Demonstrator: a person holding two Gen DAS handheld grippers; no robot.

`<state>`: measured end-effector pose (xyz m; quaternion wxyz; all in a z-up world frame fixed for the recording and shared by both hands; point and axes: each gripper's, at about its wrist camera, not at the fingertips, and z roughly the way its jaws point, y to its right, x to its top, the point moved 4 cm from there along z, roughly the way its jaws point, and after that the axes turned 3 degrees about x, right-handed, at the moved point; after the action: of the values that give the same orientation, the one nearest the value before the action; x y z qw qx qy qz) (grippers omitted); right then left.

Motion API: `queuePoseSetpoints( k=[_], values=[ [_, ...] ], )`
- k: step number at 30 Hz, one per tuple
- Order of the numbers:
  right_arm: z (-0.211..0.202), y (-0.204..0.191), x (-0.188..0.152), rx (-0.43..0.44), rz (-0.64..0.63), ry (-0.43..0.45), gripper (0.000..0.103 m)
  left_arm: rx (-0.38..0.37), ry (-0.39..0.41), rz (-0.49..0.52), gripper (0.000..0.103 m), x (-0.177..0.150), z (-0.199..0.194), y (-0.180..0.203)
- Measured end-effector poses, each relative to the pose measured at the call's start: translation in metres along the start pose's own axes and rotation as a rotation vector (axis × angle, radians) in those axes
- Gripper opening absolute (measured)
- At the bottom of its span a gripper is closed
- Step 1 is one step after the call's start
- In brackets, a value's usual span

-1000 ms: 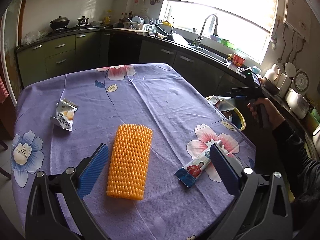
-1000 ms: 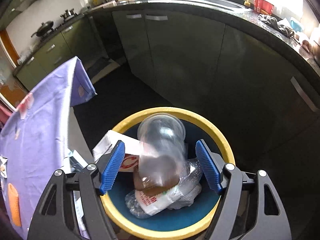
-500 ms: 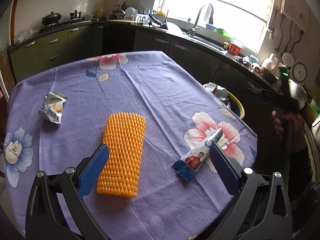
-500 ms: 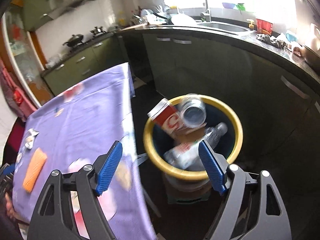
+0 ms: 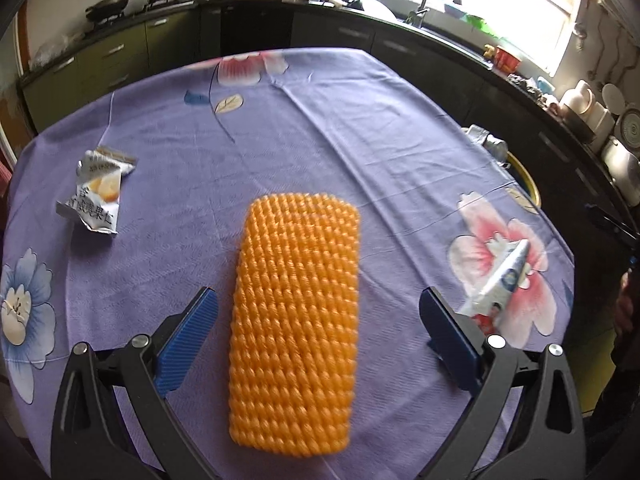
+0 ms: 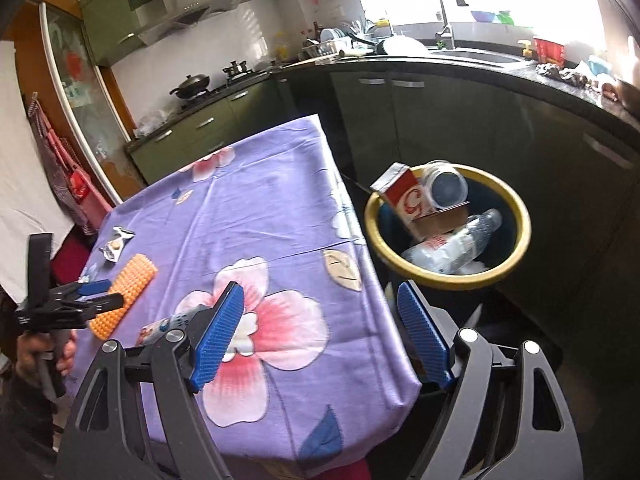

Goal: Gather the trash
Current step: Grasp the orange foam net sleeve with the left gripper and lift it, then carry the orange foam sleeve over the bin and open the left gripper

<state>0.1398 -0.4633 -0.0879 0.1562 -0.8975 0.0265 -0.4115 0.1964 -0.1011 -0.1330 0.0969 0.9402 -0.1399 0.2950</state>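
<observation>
The left claw (image 5: 316, 334), wide and empty, straddles the orange net (image 5: 296, 312) at frame centre; next it needs lowering and closing. The right claw (image 6: 320, 338) is wide, empty.

Left tool (image 5: 318, 330) lower over foam net (image 5: 295, 316); right tool (image 6: 320, 330) off bin (image 6: 450, 276).

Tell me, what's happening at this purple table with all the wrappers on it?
A person is clearing trash off the table, holding a gripper in each hand. The left gripper is open, with its fingers on either side of the orange foam net, not squeezing it. The right gripper is open and empty, near the table's corner. The yellow-rimmed bin beside the table already holds a carton, a clear cup and a plastic bottle. A snack wrapper and a tube-shaped wrapper are still on the cloth.
</observation>
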Motion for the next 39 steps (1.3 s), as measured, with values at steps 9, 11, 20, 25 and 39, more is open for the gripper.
queuePoseSetpoints(
  k=[9, 11, 20, 25, 39],
  values=[
    [0.010, 0.002, 0.001, 0.020, 0.017, -0.017, 0.079, 0.008, -0.027, -0.011, 0.094, 0.000, 0.015, -0.005],
    [0.011, 0.003, 0.001, 0.022, 0.022, -0.016, 0.079, 0.018, -0.020, -0.007, 0.090, 0.000, 0.014, -0.004],
    [0.015, 0.004, 0.001, 0.028, 0.028, -0.020, 0.080, 0.056, 0.006, 0.039, 0.052, -0.001, 0.010, 0.004],
    [0.015, 0.006, 0.000, 0.028, 0.034, -0.020, 0.080, 0.059, 0.032, 0.060, 0.038, -0.002, 0.005, 0.008],
    [0.006, 0.018, 0.000, 0.023, 0.058, 0.007, 0.080, 0.019, 0.125, 0.182, 0.016, 0.027, -0.036, 0.046]
  ],
)
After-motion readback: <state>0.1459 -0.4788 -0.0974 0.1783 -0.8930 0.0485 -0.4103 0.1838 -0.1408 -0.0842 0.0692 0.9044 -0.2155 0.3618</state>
